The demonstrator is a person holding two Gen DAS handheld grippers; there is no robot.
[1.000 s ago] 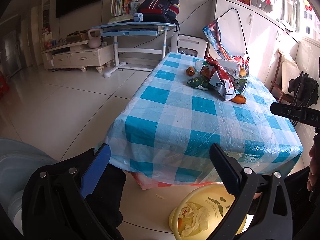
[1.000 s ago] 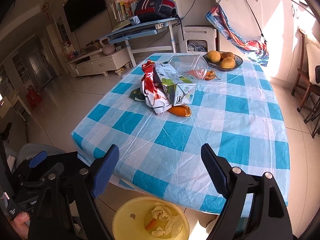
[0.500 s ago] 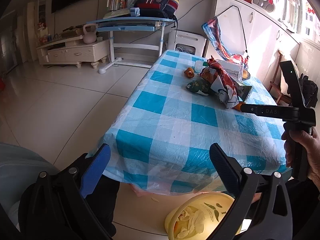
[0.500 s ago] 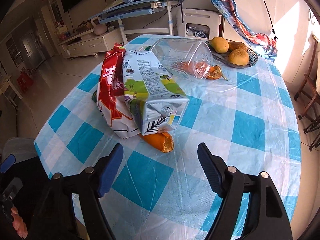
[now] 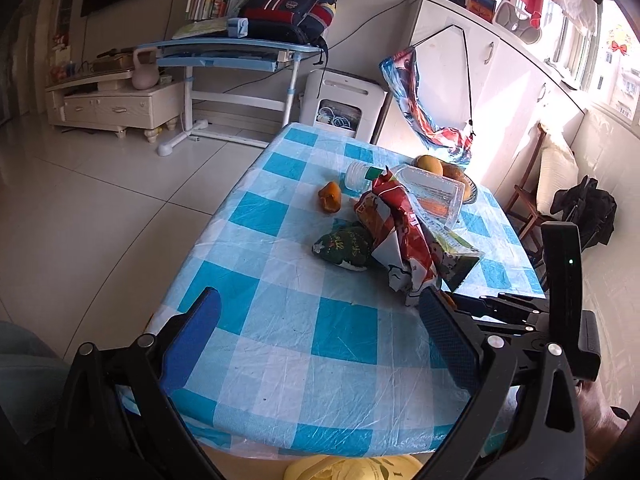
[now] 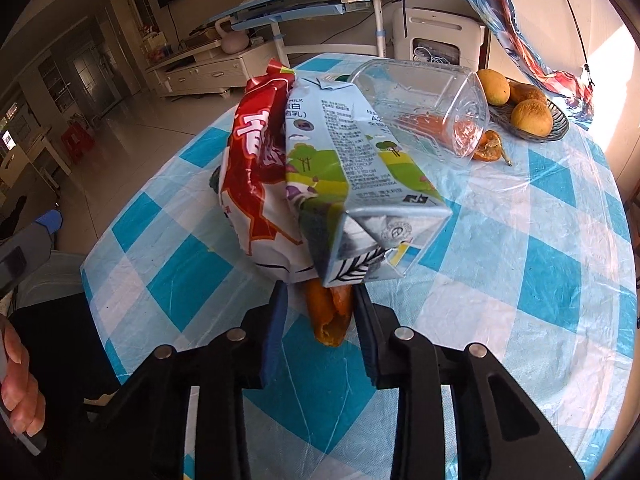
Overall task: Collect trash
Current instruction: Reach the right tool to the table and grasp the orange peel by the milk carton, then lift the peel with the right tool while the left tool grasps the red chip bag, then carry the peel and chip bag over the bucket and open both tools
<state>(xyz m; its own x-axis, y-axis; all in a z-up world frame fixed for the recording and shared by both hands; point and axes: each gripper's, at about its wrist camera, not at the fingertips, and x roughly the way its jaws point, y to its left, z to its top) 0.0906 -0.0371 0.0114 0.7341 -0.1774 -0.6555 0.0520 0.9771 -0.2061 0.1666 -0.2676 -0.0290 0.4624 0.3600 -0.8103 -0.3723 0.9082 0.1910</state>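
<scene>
A pile of trash lies on the blue-checked table (image 6: 520, 280): a milk carton (image 6: 360, 184), a red snack bag (image 6: 256, 168) and a clear plastic box (image 6: 420, 104). An orange peel (image 6: 330, 316) pokes out from under the carton. My right gripper (image 6: 320, 312) straddles this peel with its jaws closing; a small gap still shows at the left pad. My left gripper (image 5: 320, 308) hangs open over the table's near end, with nothing between its fingers. In the left wrist view a green packet (image 5: 344, 246), another peel (image 5: 330, 196) and a bottle (image 5: 358, 174) lie by the pile.
A basket of whole fruit (image 6: 532, 116) stands at the far right of the table, with a peel (image 6: 488, 146) beside it. The rim of a yellow bin (image 5: 352, 470) shows below the table's near edge. A desk, a low cabinet and chairs stand around the room.
My right gripper went forward and down to the pile, and its jaws narrowed around the orange peel. My left gripper advanced over the table edge, so the yellow bin slid nearly out of view.
</scene>
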